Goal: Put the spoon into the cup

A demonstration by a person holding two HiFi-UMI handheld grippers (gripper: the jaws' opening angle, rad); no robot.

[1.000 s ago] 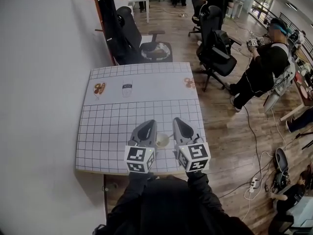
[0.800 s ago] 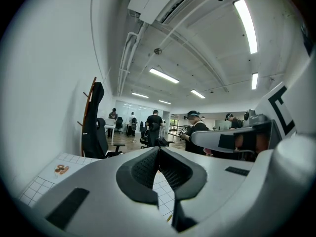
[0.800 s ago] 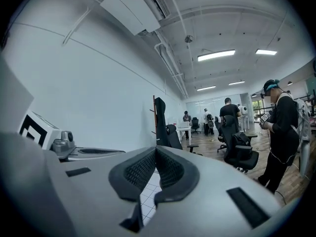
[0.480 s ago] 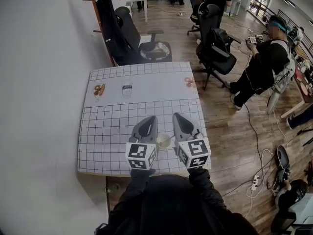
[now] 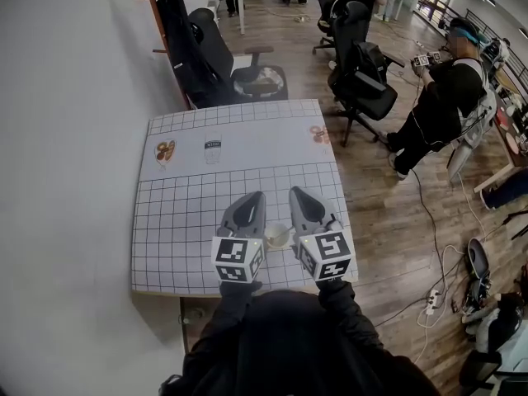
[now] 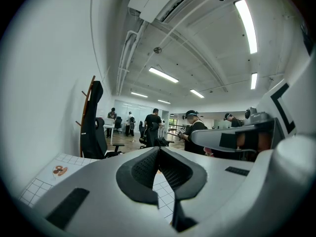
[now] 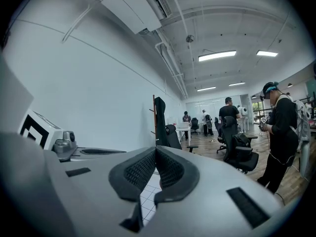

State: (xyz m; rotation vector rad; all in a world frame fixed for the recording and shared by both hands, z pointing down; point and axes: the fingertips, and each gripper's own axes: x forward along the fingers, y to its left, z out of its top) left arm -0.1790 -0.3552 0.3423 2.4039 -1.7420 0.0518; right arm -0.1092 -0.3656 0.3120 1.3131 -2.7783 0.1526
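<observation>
A small pale cup point(image 5: 276, 235) stands on the grid-patterned table point(image 5: 181, 221) near its front edge. It sits between my two grippers and is partly hidden by them. I cannot make out a spoon in any view. My left gripper point(image 5: 252, 198) is just left of the cup and my right gripper point(image 5: 297, 193) just right of it, both pointing away over the table. In the left gripper view the left gripper point(image 6: 158, 149) has its pads meeting at the tips with nothing between them. In the right gripper view the right gripper point(image 7: 155, 149) is likewise shut and empty.
Flat printed pictures lie on the table's far half: a doughnut point(image 5: 165, 149), a cup point(image 5: 213, 149) and another point(image 5: 319, 134). Black office chairs point(image 5: 247, 77) stand behind the table, a wall runs along the left, and a person point(image 5: 441, 106) stands at the right above floor cables.
The head view has shifted slightly. Both grippers and the cup keep their places on the table.
</observation>
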